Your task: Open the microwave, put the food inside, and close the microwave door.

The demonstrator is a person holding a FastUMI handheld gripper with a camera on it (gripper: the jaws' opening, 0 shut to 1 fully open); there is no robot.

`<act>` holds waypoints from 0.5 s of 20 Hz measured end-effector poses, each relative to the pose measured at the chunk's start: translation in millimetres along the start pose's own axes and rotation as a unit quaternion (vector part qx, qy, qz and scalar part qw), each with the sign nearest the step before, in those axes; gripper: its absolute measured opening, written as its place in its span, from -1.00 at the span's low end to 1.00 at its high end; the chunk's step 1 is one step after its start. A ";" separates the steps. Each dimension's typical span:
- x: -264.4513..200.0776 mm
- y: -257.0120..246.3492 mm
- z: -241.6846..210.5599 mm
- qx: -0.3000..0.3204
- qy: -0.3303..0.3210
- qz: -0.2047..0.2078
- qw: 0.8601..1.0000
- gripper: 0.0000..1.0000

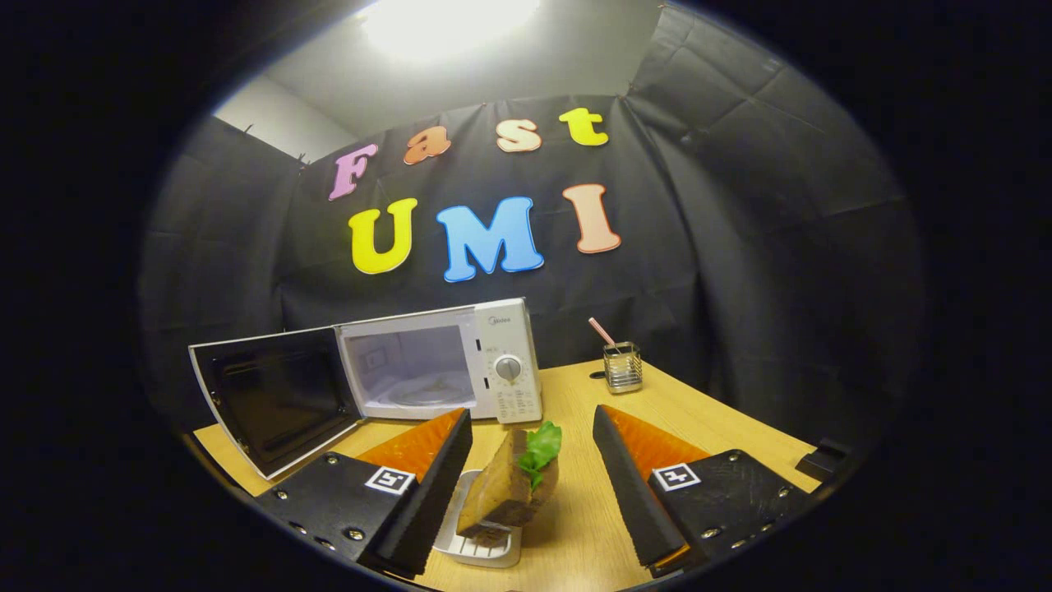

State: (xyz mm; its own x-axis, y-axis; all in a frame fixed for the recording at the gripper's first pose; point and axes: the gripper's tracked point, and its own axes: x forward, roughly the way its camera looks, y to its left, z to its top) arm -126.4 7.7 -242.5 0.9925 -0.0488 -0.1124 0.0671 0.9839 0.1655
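Between the spread fingers of the hand-held gripper (532, 460) sits the food, a sandwich (509, 489) with a green lettuce leaf (542, 448) poking out of its top. It stands tilted on a small white tray (481, 547) that rests on the wooden counter (715, 419). The gripper's fingers stand wide apart, one on each side of the sandwich; the one on the tray's side lies close to the tray's edge, while the other is clearly apart from the food, so nothing is clamped. Beyond the fingers, toward the back of the counter, stands a white microwave (440, 362) with its door (275, 395) swung fully open to the side, the dark inner face of the door turned toward the camera. Its pale cavity is lit and a glass turntable (423, 393) shows on its floor. A round dial (509, 368) and a pad of buttons sit on the control panel beside the cavity. Farther along the back of the counter, well apart from the microwave, stands a small wire holder (623, 367) with a pink straw-like stick (602, 331) leaning out of it. A dark block (822, 458) lies at the counter's far corner.
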 end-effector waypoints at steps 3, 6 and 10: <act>-2.6 0.9 -19.9 0.015 0.021 0.010 1.000 0.80; 2.5 5.4 -47.7 0.023 0.058 0.024 0.998 0.80; 3.4 12.7 -58.8 0.046 0.080 0.046 0.995 0.25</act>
State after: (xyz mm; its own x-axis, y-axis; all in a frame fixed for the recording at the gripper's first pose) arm -128.1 30.2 -298.4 0.9662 0.0754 -0.2464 -0.0061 0.9627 0.2705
